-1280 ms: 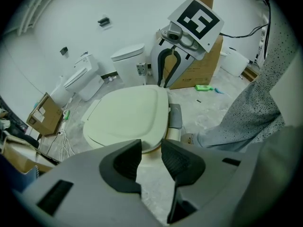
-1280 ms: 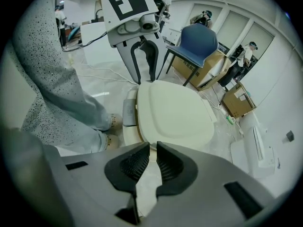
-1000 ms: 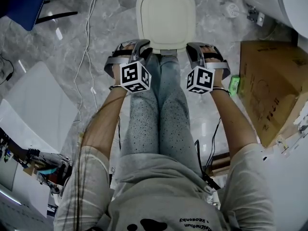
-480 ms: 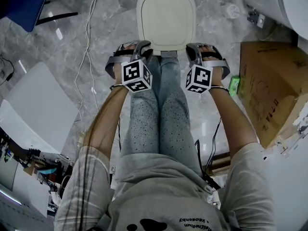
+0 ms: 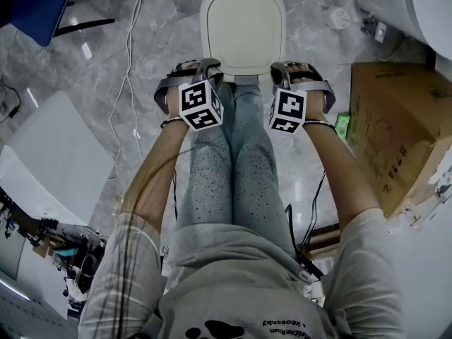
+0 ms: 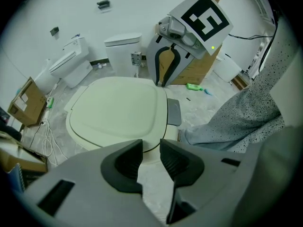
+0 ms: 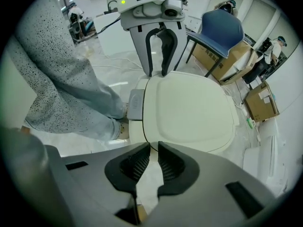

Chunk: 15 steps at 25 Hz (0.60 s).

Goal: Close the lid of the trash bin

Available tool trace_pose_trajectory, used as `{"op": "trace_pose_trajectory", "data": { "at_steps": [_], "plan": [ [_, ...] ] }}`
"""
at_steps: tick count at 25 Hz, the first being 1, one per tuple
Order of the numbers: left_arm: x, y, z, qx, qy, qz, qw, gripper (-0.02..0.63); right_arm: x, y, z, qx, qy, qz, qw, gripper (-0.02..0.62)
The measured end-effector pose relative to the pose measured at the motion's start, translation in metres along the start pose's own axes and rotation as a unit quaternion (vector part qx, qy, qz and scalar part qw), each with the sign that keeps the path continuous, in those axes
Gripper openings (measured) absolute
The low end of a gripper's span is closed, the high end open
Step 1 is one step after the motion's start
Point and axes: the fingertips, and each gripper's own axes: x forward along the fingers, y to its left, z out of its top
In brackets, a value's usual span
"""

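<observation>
"Head view, nearest thing first: what did you have?"

"My trousers [image 5: 233, 168] filled the middle. Just past the knees I held both tools pointing steeply down. My left gripper [image 6: 150, 145] had its jaws apart and had just been closing them, with nothing between. My right gripper [image 7: 153, 148] stood at a narrow gap, also empty."

"And the trash bin [image 7: 136, 131]?"

"On the floor [image 5: 162, 20], right ahead of my feet. Its lid [image 5: 244, 23] lay flat on the rim, so I judged it already down. My tools hung over its two near corners. I couldn't tell whether either one touched it."

"So what could have gone wrong?"

"Mostly my feet. A grey tab [image 6: 173, 112] stuck out of the bin's near edge, likely the pedal, and my shoe [image 7: 120, 126] sat just beside it. I guessed that a step there would pop the lid up again. Pressing hard on the near edge alone might also have skidded the bin across that polished floor."

"Anything in the way farther out?"

"Nothing over the lid. A cardboard box [image 5: 395, 126] stood off to the right with a green item [image 5: 344, 124] just beside it. A white cable [image 5: 127, 69] ran along the left, and a blue chair [image 5: 35, 2] sat at the far left corner, well apart from the bin."
</observation>
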Motion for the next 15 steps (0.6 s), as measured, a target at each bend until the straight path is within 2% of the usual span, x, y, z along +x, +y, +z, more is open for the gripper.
{"op": "trace_pose_trajectory", "data": {
  "at_steps": [4,6,7,8,10,15],
  "plan": [
    [0.000,0.000,0.001,-0.007,0.008,-0.005,0.9999,0.127,0.000,0.000,-0.001,0.012,0.008,0.020,1.000,0.066],
    [-0.002,0.004,0.001,-0.026,0.006,-0.002,0.9996,0.114,-0.001,-0.001,-0.001,0.022,0.009,0.026,0.999,0.066],
    [-0.003,0.006,0.001,-0.042,0.004,0.000,0.9991,0.078,-0.002,-0.002,-0.001,0.029,0.008,0.028,0.999,0.066],
    [-0.005,0.008,0.002,-0.058,0.000,0.002,0.9983,0.074,-0.003,-0.002,0.000,0.039,0.006,0.029,0.999,0.066],
    [-0.010,0.012,0.006,-0.080,-0.009,0.006,0.9968,0.068,-0.007,-0.004,0.002,0.062,-0.002,0.025,0.998,0.066],
    [-0.025,0.020,0.021,-0.090,-0.030,0.014,0.9954,0.057,-0.024,-0.015,0.015,0.079,-0.023,0.003,0.997,0.066]
  ]
}}
